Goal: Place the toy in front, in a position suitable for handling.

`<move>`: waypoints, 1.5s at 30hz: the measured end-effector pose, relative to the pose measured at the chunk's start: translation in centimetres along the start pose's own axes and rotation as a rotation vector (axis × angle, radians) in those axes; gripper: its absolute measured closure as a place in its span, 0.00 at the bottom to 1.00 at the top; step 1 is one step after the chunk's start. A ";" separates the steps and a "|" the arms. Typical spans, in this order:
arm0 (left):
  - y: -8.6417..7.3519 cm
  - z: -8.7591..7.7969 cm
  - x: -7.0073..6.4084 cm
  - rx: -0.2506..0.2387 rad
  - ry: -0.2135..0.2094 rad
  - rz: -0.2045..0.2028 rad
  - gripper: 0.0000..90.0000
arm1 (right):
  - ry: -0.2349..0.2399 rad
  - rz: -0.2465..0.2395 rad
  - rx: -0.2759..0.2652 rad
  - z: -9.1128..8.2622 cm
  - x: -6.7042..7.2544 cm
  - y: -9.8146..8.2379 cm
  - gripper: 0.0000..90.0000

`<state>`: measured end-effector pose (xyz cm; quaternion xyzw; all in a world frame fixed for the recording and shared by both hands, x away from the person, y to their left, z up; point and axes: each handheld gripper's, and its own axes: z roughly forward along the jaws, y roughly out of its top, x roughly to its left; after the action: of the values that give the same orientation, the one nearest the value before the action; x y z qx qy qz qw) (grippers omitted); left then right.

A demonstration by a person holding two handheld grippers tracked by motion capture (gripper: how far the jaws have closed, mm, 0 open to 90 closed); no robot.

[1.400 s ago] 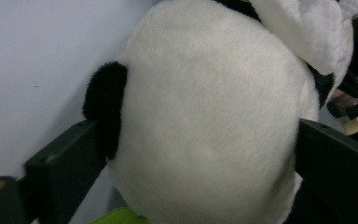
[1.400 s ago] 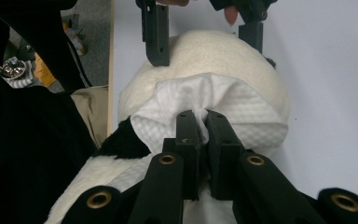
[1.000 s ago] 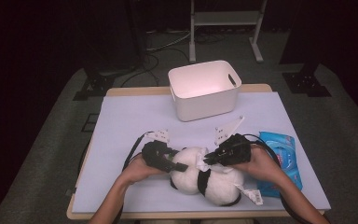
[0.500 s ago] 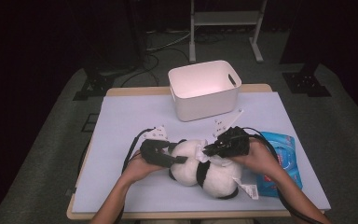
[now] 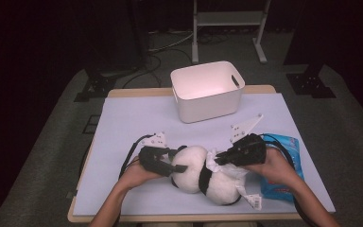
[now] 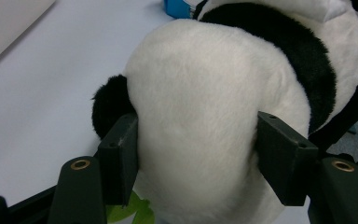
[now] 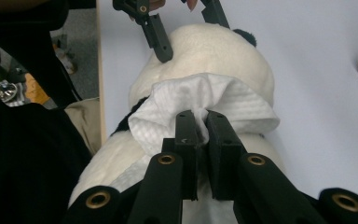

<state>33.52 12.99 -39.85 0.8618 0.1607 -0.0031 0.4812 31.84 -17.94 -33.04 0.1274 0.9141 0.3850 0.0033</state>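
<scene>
In the high view, a panda plush point(image 5: 203, 175) is seen lying on the tabletop point(image 5: 132, 123) between the left gripper point(image 5: 163, 163) and the right gripper point(image 5: 222, 158). In the left gripper view, its white head is clasped between fingers point(image 6: 119, 158) that have just been widening. In the right gripper view, a white cloth point(image 7: 200, 105) on the plush is pinched by nearly closed fingers point(image 7: 186, 140).

Blue packet point(image 5: 286, 163) partly behind right hand point(image 5: 276, 165)
</scene>
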 end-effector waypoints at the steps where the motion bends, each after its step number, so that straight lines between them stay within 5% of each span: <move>1: 0.0 0.0 0.0 -0.001 0.001 -0.002 0.40 | 0.001 0.002 -0.001 -0.3 0.1 -0.2 0.92; 16: -0.5 -0.2 0.0 0.006 0.002 -0.008 0.39 | -0.056 0.064 -0.005 -4.6 0.8 -3.8 0.92; 30: -0.6 -0.3 0.2 0.010 0.004 -0.020 0.38 | 0.004 0.132 0.033 -4.3 2.1 -7.4 0.92; 45: -1.3 -0.8 0.6 -0.015 0.044 -0.047 0.38 | -0.079 0.142 -0.039 -2.7 -1.3 -4.8 0.93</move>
<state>33.61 14.43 -40.59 0.8540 0.1915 0.0058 0.4838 31.68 -23.37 -34.65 0.2068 0.8944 0.3964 0.0146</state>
